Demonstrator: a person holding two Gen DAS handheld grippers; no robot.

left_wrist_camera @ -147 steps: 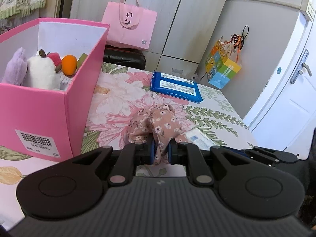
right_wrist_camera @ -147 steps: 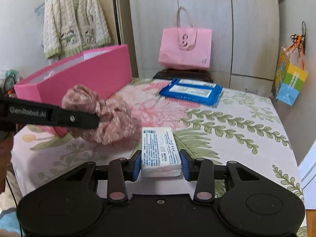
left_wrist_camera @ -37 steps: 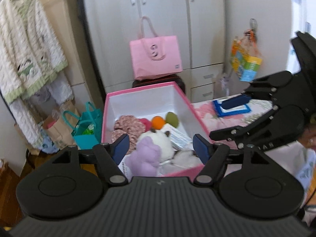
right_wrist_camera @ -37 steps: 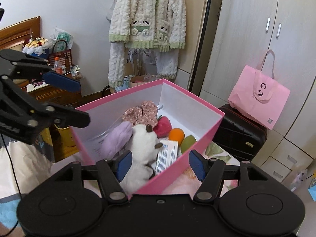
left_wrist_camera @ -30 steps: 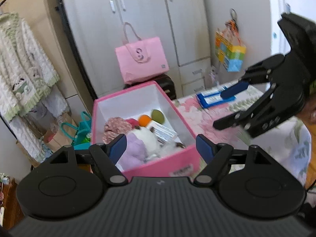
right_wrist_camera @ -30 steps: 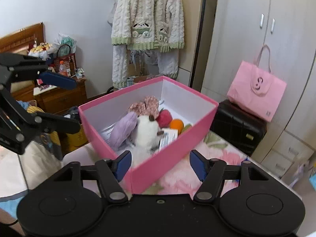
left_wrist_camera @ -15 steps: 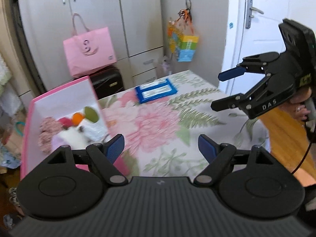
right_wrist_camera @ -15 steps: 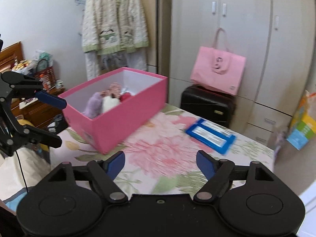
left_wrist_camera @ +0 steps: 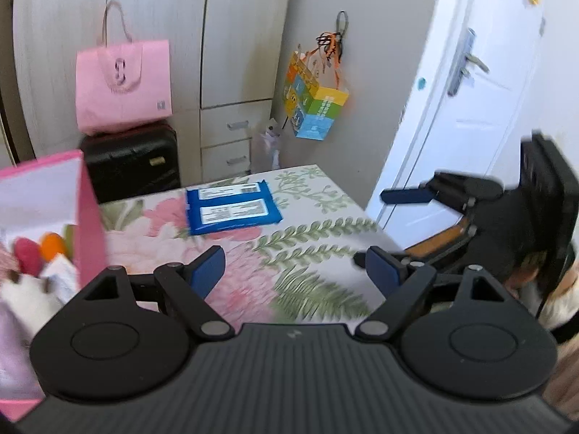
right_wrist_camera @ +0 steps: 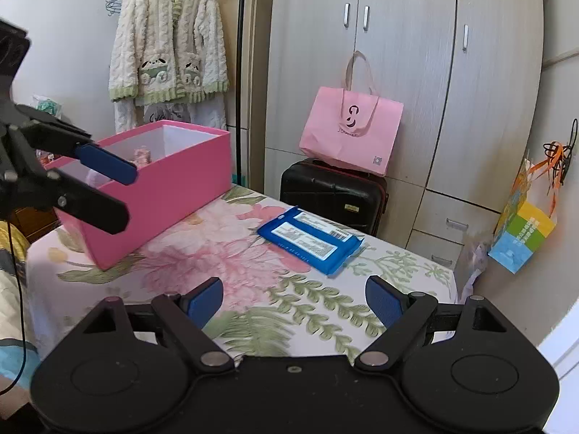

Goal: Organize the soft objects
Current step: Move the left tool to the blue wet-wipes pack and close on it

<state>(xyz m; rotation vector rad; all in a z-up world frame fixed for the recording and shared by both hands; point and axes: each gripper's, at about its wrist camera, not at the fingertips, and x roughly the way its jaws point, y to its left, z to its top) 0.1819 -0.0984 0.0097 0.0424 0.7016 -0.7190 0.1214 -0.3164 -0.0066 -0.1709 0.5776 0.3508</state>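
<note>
A blue wet-wipes pack (left_wrist_camera: 231, 211) lies flat on the floral table (left_wrist_camera: 311, 246), toward its far side; it also shows in the right wrist view (right_wrist_camera: 311, 240). A pink box (right_wrist_camera: 159, 188) stands at the table's left end and holds several soft toys (left_wrist_camera: 32, 267). My left gripper (left_wrist_camera: 295, 271) is open and empty above the table's near part. My right gripper (right_wrist_camera: 295, 300) is open and empty, short of the pack. Each gripper shows in the other's view, the right one (left_wrist_camera: 398, 224) and the left one (right_wrist_camera: 105, 188).
A pink tote bag (right_wrist_camera: 351, 133) sits on a black suitcase (right_wrist_camera: 333, 191) behind the table, before the wardrobe. A colourful paper bag (right_wrist_camera: 524, 238) hangs at the right. A white door (left_wrist_camera: 466, 115) is at the right. A knitted cardigan (right_wrist_camera: 168, 39) hangs on the left wall.
Both grippers let go of their items into the pink box, then swung away from it toward the table's right. Both now face the blue pack, open and empty.
</note>
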